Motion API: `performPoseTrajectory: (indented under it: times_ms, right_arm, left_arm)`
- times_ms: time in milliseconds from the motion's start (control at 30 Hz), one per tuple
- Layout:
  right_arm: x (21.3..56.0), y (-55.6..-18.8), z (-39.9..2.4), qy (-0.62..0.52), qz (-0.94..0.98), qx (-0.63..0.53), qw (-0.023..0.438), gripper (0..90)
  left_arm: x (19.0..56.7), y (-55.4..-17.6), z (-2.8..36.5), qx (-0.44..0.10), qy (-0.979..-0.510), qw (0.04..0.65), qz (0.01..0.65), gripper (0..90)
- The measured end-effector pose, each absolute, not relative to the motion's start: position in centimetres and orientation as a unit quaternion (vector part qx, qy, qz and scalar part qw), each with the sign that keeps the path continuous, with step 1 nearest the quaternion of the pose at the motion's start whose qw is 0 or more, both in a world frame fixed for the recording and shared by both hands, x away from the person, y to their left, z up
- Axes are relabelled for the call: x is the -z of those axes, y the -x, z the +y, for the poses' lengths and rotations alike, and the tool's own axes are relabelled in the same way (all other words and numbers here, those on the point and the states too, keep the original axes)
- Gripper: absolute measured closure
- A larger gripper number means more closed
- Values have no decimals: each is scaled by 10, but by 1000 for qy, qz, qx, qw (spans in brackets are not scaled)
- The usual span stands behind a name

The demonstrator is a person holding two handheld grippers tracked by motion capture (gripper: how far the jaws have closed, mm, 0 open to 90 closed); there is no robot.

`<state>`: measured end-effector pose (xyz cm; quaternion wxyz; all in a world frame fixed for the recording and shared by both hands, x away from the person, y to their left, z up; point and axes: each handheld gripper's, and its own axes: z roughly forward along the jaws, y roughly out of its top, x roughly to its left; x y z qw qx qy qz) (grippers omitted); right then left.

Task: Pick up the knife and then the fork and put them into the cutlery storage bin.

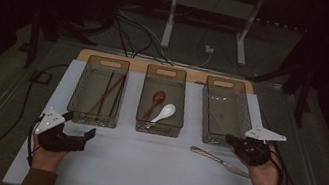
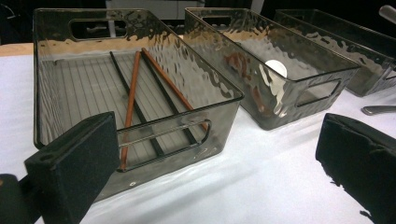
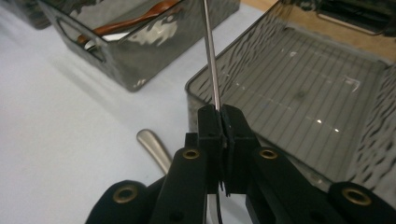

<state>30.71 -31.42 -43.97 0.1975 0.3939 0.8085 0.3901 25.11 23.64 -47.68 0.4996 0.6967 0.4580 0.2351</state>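
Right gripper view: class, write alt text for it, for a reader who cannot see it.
The right gripper is shut on a thin metal rod that rises over the near corner of an empty smoky plastic bin. A butter knife lies on the white table at lower left.

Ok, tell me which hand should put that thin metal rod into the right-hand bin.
Right. Its tool is already shut on the thin metal rod at the right-hand bin; the left tool is open by the chopstick bin.
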Motion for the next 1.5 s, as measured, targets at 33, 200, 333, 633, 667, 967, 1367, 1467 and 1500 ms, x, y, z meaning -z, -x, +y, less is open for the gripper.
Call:
performPoseTrajectory:
  times_ms: [33,200,333,633,667,967,1367,1467,1500]
  right_arm:
    - [438,-308,-314,-396,807,-391,199,877]
    - [432,-313,-316,-404,798,-395,210,878]
    - [429,-318,-317,-410,792,-397,217,877]
    - [424,-327,-318,-425,781,-397,227,878]
    - [425,-328,-319,-427,779,-399,227,877]
    - [428,-342,-320,-461,757,-396,240,877]
    - [435,-369,-322,-498,740,-381,245,877]
    - [441,-376,-322,-499,743,-373,243,876]
    - [443,-378,-322,-502,744,-368,244,876]
  left_arm:
    - [477,-251,236,-235,-697,500,458,8]
    - [477,-251,236,-235,-696,500,458,8]
    - [477,-251,236,-235,-696,500,458,8]
    - [477,-251,236,-235,-696,501,458,8]
    - [477,-251,236,-235,-696,501,458,8]
    - [477,-251,237,-235,-695,502,458,8]
    - [477,-251,237,-235,-697,500,457,8]
    - [477,-251,237,-235,-697,500,457,8]
    - [477,-251,237,-235,-697,500,457,8]
